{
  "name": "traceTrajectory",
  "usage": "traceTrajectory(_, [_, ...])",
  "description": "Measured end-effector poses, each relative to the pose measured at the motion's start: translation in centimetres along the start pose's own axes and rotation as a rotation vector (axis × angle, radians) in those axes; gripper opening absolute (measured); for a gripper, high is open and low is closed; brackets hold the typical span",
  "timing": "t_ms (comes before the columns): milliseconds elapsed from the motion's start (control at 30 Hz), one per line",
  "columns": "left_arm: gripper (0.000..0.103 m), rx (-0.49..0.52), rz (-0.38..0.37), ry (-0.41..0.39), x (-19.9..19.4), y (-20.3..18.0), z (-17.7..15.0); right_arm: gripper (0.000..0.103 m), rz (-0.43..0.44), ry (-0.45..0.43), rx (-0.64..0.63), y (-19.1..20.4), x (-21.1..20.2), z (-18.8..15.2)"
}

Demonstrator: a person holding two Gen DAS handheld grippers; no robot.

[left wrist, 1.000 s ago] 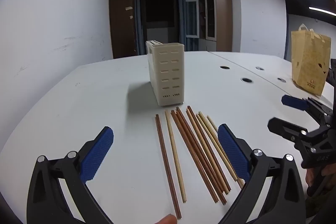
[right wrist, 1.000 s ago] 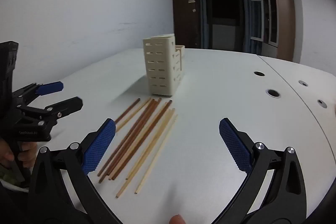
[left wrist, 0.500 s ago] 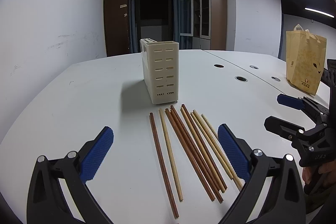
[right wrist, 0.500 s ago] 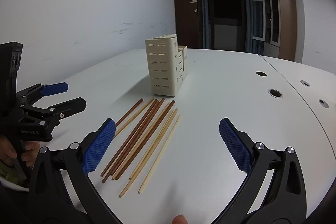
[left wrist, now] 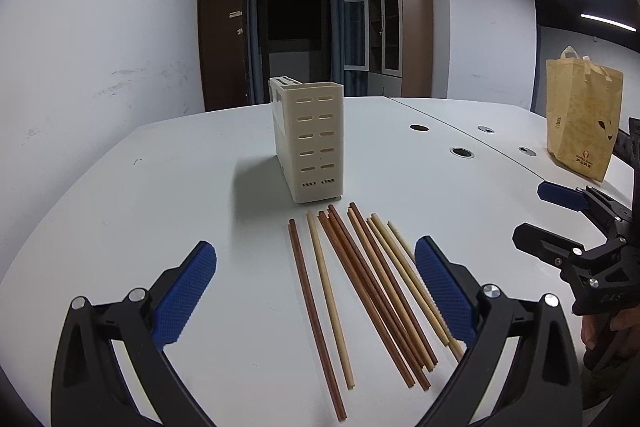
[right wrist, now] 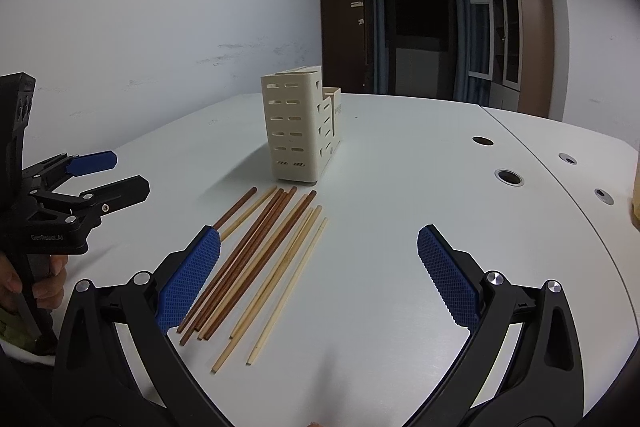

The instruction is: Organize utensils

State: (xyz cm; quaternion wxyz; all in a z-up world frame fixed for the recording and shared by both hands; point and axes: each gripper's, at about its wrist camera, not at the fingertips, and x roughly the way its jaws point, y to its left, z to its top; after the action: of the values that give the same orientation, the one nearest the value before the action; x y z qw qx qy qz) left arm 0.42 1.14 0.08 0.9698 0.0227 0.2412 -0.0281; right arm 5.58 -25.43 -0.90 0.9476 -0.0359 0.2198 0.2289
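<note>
Both your left gripper [left wrist: 316,283] and right gripper [right wrist: 320,275] gape wide, empty; the chopsticks [left wrist: 360,283] lie before the holder [left wrist: 308,141], light, stiff, thin, likely to roll: pinch one mid-length

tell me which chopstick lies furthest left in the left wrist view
The dark brown chopstick, lying alone at the row's left edge; a pale one sits beside it, the rest bunch rightward.

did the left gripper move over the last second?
Yes. The black left gripper with blue pads backed away slightly: the cream slotted plastic utensil holder and the wooden chopsticks sit higher and smaller in its view.
</note>
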Motion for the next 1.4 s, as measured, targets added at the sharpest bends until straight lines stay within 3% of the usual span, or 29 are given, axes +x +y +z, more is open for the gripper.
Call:
traceTrajectory(400, [0.098,0.001,0.023,0.048,0.8,-0.4,-0.3,0.095,-0.017,0.01,0.017,-0.5,0.7,0.1])
traceTrajectory(1400, [0.098,-0.019,0.049,0.041,0.9,0.2,0.0,0.095,-0.017,0.053,-0.016,-0.3,2.0,0.5])
